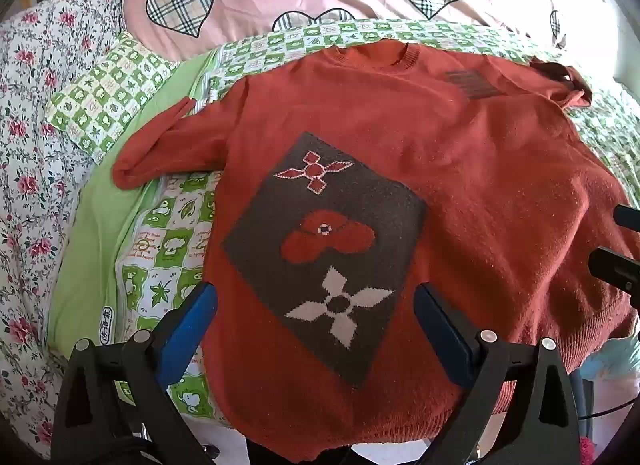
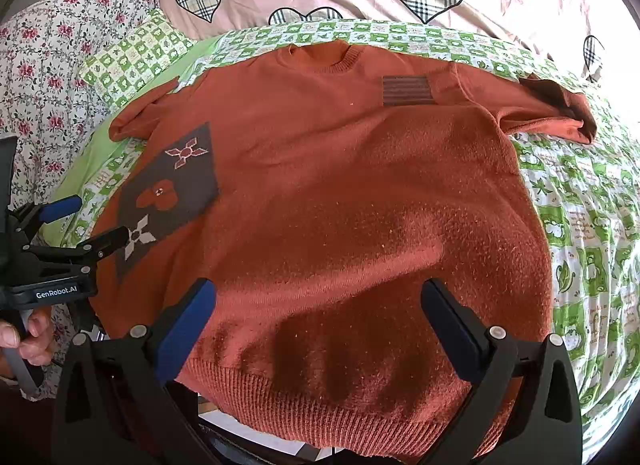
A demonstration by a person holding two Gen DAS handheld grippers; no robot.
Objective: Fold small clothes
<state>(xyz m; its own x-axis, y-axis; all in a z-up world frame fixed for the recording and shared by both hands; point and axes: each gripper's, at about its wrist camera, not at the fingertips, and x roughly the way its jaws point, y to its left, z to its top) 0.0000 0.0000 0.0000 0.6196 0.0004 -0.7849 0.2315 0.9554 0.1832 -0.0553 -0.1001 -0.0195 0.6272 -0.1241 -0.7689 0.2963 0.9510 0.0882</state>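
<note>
Hovering wide apart and empty, the left gripper [image 1: 316, 329] and right gripper [image 2: 318, 325] face a flat orange sweater [image 2: 340, 185], its unfolded sleeves at ten and two o'clock needing folding inward first.

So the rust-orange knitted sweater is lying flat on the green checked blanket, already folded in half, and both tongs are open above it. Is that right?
Not quite: the rust-orange knitted sweater is not folded yet. The right wrist view shows it spread out full, both sleeves out to the sides. It does lie on the green checked blanket, with the left tongs and right tongs open.
</note>
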